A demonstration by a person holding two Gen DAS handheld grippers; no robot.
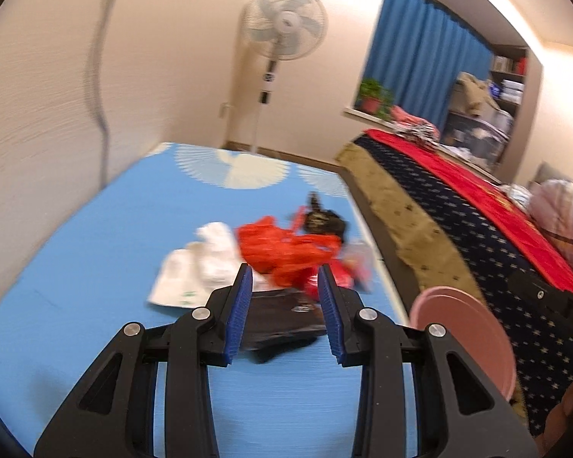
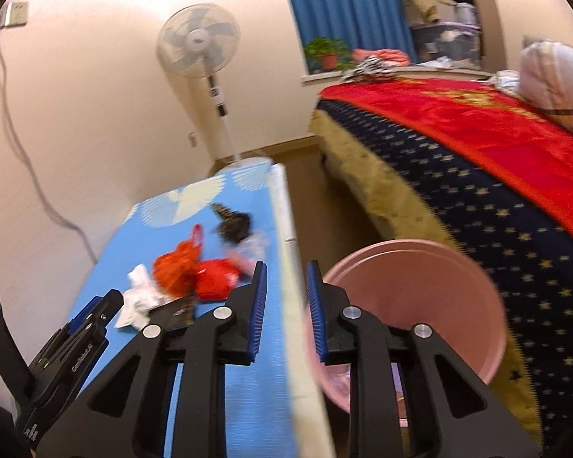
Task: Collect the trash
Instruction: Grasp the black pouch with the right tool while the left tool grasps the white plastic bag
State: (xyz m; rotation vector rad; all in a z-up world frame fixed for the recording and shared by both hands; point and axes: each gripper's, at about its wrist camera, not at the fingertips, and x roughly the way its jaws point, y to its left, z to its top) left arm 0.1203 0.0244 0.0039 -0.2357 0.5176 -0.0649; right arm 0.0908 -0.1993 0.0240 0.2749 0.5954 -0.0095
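Note:
A small heap of trash lies on the blue mat (image 1: 76,267): a white paper bag (image 1: 202,267), a crumpled red plastic bag (image 1: 282,248), a flat black wrapper (image 1: 282,320) and a dark bundle (image 1: 321,221) behind them. My left gripper (image 1: 284,271) hovers open just before the heap, the black wrapper lying on the mat below its jaws, not pinched. The right gripper (image 2: 286,267) is open by a narrow gap with nothing in it, above the mat's right edge. A pink bin (image 2: 401,246) stands on the floor just right of it. The red bag (image 2: 183,267) lies to its left.
A bed (image 1: 477,229) with a navy starred cover and red blanket runs along the right, with a narrow strip of floor between it and the mat. A standing fan (image 1: 282,26) is by the far wall. A cable (image 1: 95,76) hangs down the left wall.

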